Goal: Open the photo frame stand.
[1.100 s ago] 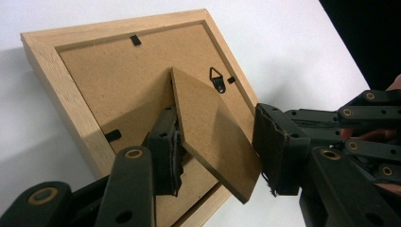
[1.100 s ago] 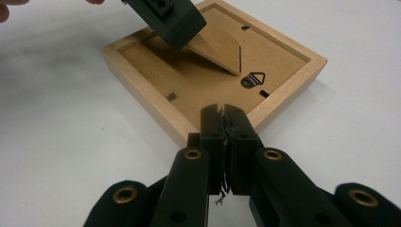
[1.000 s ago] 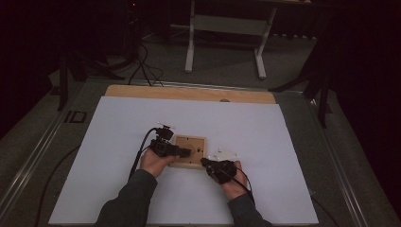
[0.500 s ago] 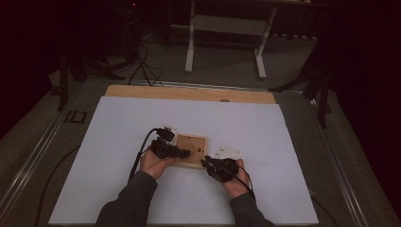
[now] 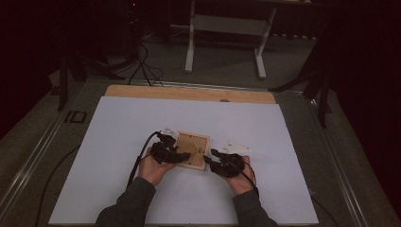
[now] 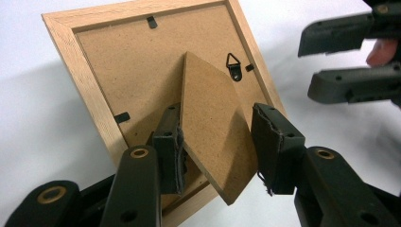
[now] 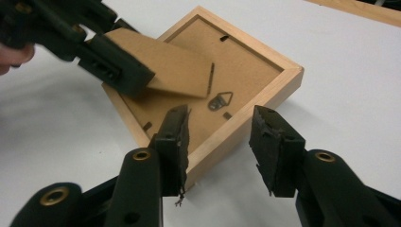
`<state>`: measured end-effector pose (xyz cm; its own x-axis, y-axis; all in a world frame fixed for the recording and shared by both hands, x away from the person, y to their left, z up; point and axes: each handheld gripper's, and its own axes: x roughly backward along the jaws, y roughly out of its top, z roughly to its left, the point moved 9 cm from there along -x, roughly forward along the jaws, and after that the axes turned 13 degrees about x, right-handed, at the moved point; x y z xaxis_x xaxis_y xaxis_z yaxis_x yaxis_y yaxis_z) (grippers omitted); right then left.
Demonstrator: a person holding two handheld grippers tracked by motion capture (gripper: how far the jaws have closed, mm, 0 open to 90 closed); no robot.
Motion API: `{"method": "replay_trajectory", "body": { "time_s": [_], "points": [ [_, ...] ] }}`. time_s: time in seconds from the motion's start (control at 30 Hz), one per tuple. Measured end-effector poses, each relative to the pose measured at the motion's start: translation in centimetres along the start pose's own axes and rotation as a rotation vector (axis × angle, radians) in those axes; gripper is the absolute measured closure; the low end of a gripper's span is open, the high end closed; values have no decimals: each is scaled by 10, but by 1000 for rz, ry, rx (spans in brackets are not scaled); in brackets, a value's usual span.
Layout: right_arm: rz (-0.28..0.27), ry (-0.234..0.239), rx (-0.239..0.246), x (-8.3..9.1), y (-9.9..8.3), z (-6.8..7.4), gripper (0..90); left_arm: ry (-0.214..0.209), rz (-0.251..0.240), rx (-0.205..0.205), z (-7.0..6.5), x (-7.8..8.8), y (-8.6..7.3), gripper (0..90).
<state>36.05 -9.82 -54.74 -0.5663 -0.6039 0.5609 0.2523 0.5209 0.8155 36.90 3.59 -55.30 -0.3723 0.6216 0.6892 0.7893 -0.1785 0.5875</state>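
A light wooden picture frame (image 5: 193,142) lies face down on the white sheet, its brown backing (image 6: 137,61) up. My left gripper (image 6: 217,146) is shut across the cardboard stand flap (image 6: 213,113), which is tilted up off the backing. From the other side, the left gripper (image 7: 108,61) covers the flap's end (image 7: 175,66). My right gripper (image 7: 220,137) has just been opening. Its jaws straddle the frame's near rail (image 7: 227,130) without pressing on it. A metal hanger (image 7: 220,100) sits beside the flap. In the high view the left gripper (image 5: 185,156) and right gripper (image 5: 213,161) flank the frame.
The white sheet (image 5: 293,142) covers most of the table, with a bare wooden strip (image 5: 189,93) at the far edge. A cable (image 5: 139,156) trails from the left gripper. Beyond the table stand a white stand's legs (image 5: 191,47) and floor cables (image 5: 142,66).
The right gripper's jaws stand wider apart beside the frame than before. Both hands and the frame have stayed where they were.
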Motion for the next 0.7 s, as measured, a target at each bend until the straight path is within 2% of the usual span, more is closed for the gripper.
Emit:
{"method": "replay_trajectory", "body": {
  "time_s": [0.27,0.47,0.7],
  "points": [
    [-4,6,-18,0,1,-4,559,47,-44,-100,-6,5,-8,574],
    [-22,19,-58,0,3,-8,550,82,-82,-180,-9,9,-14,573],
    [-45,42,-103,-1,5,-14,529,94,-112,-239,-10,12,-21,575]
  ]
}}
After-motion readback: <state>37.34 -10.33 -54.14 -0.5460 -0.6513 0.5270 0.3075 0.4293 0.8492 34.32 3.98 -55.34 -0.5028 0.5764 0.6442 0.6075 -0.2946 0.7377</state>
